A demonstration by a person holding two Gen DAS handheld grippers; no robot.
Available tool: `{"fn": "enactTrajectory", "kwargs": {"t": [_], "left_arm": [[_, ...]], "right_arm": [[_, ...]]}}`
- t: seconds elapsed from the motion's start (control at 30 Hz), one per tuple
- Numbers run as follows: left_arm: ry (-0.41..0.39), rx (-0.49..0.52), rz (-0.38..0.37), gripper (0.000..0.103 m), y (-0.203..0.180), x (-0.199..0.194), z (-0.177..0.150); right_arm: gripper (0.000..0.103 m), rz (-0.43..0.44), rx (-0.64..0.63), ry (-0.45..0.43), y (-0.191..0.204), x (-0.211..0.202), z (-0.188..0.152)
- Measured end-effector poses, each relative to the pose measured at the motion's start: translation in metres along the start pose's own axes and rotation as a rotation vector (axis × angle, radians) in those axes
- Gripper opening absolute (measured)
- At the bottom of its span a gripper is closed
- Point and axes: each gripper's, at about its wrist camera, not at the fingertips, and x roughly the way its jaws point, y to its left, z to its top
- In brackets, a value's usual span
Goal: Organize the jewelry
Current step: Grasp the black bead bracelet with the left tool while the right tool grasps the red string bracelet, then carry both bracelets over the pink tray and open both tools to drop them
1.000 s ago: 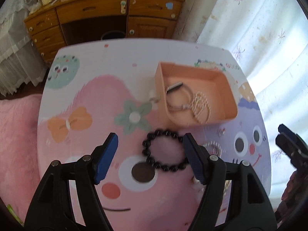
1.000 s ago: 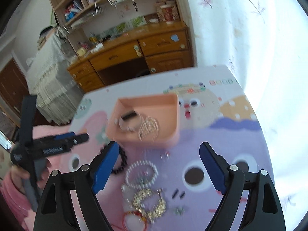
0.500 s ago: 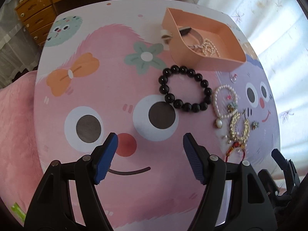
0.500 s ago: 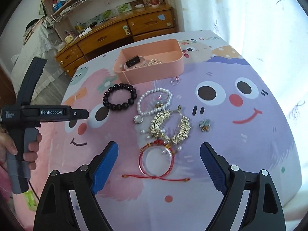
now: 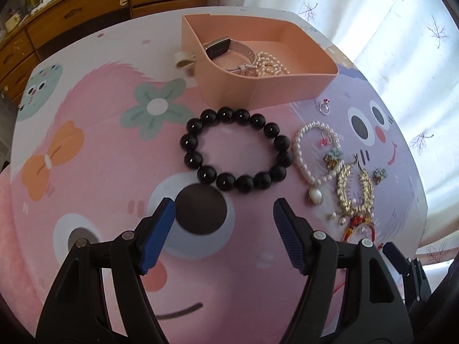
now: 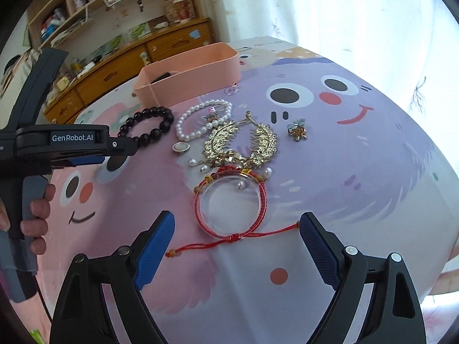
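Observation:
A pink box (image 5: 287,83) at the table's far side holds a watch (image 5: 226,48) and a pearl strand (image 5: 269,64); it also shows in the right wrist view (image 6: 195,77). In front of it lie a black bead bracelet (image 5: 235,149), a pearl necklace with pendant (image 5: 307,157), gold hair combs (image 5: 355,192) and a red cord bracelet (image 6: 229,200). My left gripper (image 5: 223,235) is open and empty, just short of the black bracelet (image 6: 149,126). My right gripper (image 6: 238,246) is open and empty, just short of the red cord bracelet.
A small ring (image 5: 324,107) and flower earrings (image 6: 298,130) lie near the jewelry pile. The cartoon-printed table cover (image 5: 86,172) ends at curtains (image 5: 387,28) on the right. A wooden desk with drawers (image 5: 71,14) stands behind. A pale loop (image 5: 183,58) lies left of the box.
Both grippers have dropped lower and closer to the table. The black bracelet now sits just ahead of my left fingers, the red cord bracelet just ahead of my right ones.

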Motion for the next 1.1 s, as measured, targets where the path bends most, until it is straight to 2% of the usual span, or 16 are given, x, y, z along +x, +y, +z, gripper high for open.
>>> {"fn": "enactTrajectory", "kwargs": {"t": [0.13, 0.3, 0.4, 0.47, 0.53, 0.6, 0.67, 0.73, 0.97, 1.1], "left_arm": [[-0.041, -0.045, 0.012, 0.069, 0.001, 0.008, 0.015], [-0.087, -0.168, 0.039, 0.069, 0.014, 0.013, 0.029], [-0.104, -0.187, 0.075, 0.069, 0.018, 0.015, 0.035], [-0.115, -0.192, 0.127, 0.065, 0.019, 0.016, 0.038], [-0.124, -0.193, 0.204, 0.051, 0.017, 0.018, 0.039], [-0.121, -0.173, 0.269, 0.044, 0.013, 0.02, 0.042], [-0.131, -0.174, 0.262, 0.035, 0.014, 0.018, 0.041], [-0.134, -0.176, 0.26, 0.012, 0.014, 0.017, 0.04], [-0.109, -0.325, 0.137, 0.012, 0.037, 0.008, 0.036], [-0.107, -0.343, 0.081, 0.012, 0.047, 0.005, 0.031]], "right_arm": [[0.09, -0.02, -0.013, -0.033, 0.004, 0.004, 0.003], [0.09, -0.025, -0.018, -0.011, 0.014, 0.015, 0.004], [0.09, -0.023, -0.046, -0.008, 0.017, 0.021, 0.011], [0.09, -0.047, -0.086, 0.007, 0.021, 0.026, 0.012], [0.088, -0.076, -0.139, 0.025, 0.026, 0.03, 0.013], [0.084, -0.062, -0.158, 0.02, 0.023, 0.027, 0.013], [0.07, -0.057, -0.166, 0.024, 0.022, 0.026, 0.015], [0.058, -0.046, -0.183, 0.038, 0.023, 0.026, 0.017], [0.058, 0.036, -0.23, 0.108, 0.013, 0.019, 0.026], [0.058, 0.1, -0.219, 0.142, 0.014, 0.015, 0.029]]}}
